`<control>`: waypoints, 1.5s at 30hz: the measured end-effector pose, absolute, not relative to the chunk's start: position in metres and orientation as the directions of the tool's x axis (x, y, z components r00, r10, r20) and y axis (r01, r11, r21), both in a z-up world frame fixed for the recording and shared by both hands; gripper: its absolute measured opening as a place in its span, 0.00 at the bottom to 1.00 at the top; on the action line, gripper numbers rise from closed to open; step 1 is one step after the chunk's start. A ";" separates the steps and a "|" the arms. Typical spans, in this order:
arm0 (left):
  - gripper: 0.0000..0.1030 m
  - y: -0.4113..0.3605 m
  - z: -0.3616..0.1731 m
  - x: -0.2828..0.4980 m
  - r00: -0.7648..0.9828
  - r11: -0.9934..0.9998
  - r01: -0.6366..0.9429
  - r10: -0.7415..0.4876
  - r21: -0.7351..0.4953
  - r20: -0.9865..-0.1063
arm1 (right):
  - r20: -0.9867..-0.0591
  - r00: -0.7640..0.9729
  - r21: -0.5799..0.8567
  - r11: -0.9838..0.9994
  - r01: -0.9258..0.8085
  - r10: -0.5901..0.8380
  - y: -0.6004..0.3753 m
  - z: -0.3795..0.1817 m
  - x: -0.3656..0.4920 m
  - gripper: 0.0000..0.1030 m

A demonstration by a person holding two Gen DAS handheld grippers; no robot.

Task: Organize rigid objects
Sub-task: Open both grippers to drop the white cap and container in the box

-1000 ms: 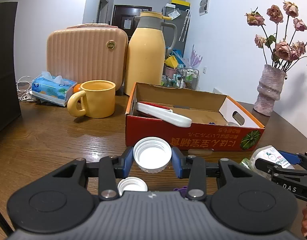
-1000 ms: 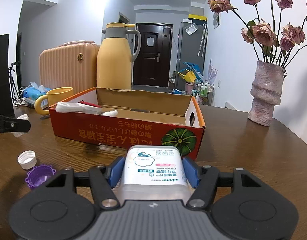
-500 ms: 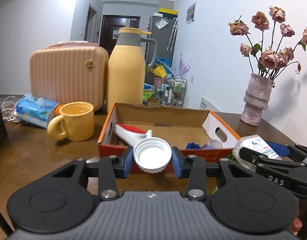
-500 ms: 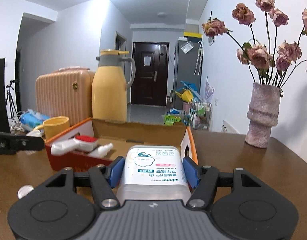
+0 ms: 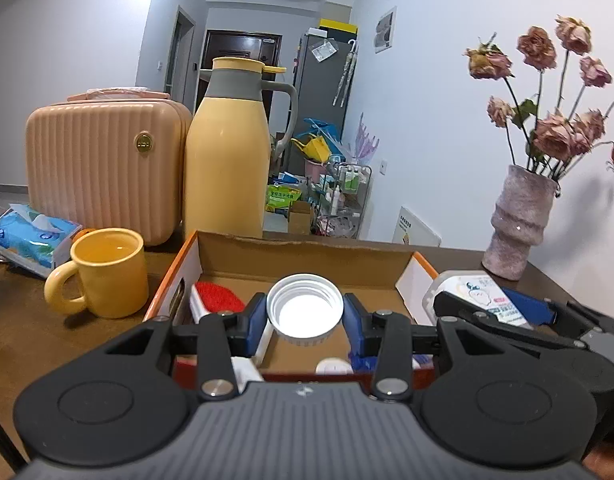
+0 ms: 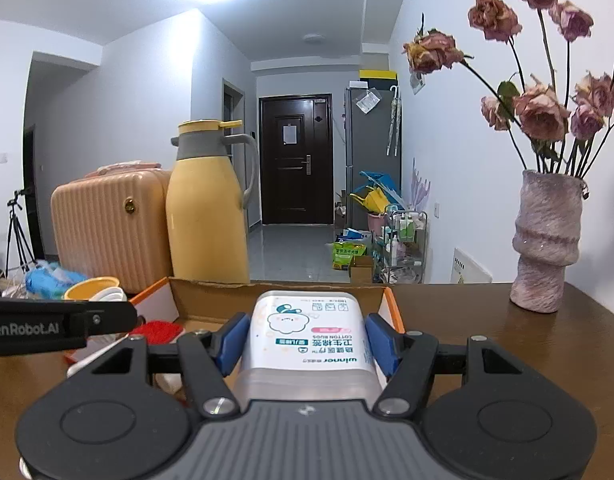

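On the desk (image 5: pixel 35 344) stand one ribbed case (image 5: pixel 103 168), one yellow flask (image 5: pixel 227 160), one open box (image 5: pixel 307 256) of cardboard, one vase (image 5: pixel 521 220) holding dried roses (image 5: pixel 555 136), one yellow mug (image 5: pixel 107 272) and one tissue pack (image 5: pixel 31 236), the case and flask side by side behind the box, the mug just left of it. Inside the box lie one red-headed brush (image 5: pixel 217 298) and a few smaller items (mostly hidden behind the claws, so no count is possible). The left claw (image 5: pixel 305 318) is closed to a narrow gap and grips one white cap (image 5: pixel 305 310) by its rim, hollow side toward the camera, held in the air above the box's near part. The right claw (image 6: pixel 307 338) stands wider and grips one cotton bud box (image 6: pixel 307 336), its blue pads (image 6: pixel 381 344) pressed on both sides, label up, above the right end of the box; in the left view the same tub (image 5: pixel 471 292) shows beside the box's right wall.
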State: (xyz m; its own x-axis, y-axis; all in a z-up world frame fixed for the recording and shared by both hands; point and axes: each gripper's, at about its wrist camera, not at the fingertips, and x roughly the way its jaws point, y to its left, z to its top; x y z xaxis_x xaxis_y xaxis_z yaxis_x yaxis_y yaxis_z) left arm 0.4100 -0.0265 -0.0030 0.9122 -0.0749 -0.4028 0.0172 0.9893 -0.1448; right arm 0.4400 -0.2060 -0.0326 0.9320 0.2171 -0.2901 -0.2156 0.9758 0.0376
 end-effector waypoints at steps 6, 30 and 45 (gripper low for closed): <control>0.39 -0.023 -0.003 0.439 0.909 0.986 -0.012 -0.057 -0.164 -0.414 | -0.297 0.931 0.042 0.977 -0.211 0.213 -0.200 -0.033 0.465 0.61; 0.40 -0.009 -0.029 0.519 0.822 0.986 -0.112 0.024 -0.121 -0.569 | -0.428 0.882 0.007 0.977 -0.213 0.195 -0.184 -0.053 0.527 0.62; 1.00 -0.010 -0.012 0.500 0.875 0.985 -0.126 0.054 -0.117 -0.481 | -0.416 0.897 0.028 0.988 -0.151 0.149 -0.196 -0.045 0.522 1.00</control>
State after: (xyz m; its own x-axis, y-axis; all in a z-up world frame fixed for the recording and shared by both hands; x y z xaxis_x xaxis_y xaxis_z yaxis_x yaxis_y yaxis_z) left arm 0.5004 -0.0096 -0.0118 0.8750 0.0544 -0.4810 -0.1256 0.9851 -0.1171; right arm 0.5221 -0.1960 -0.0454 0.8972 0.1485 -0.4159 -0.1505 0.9882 0.0282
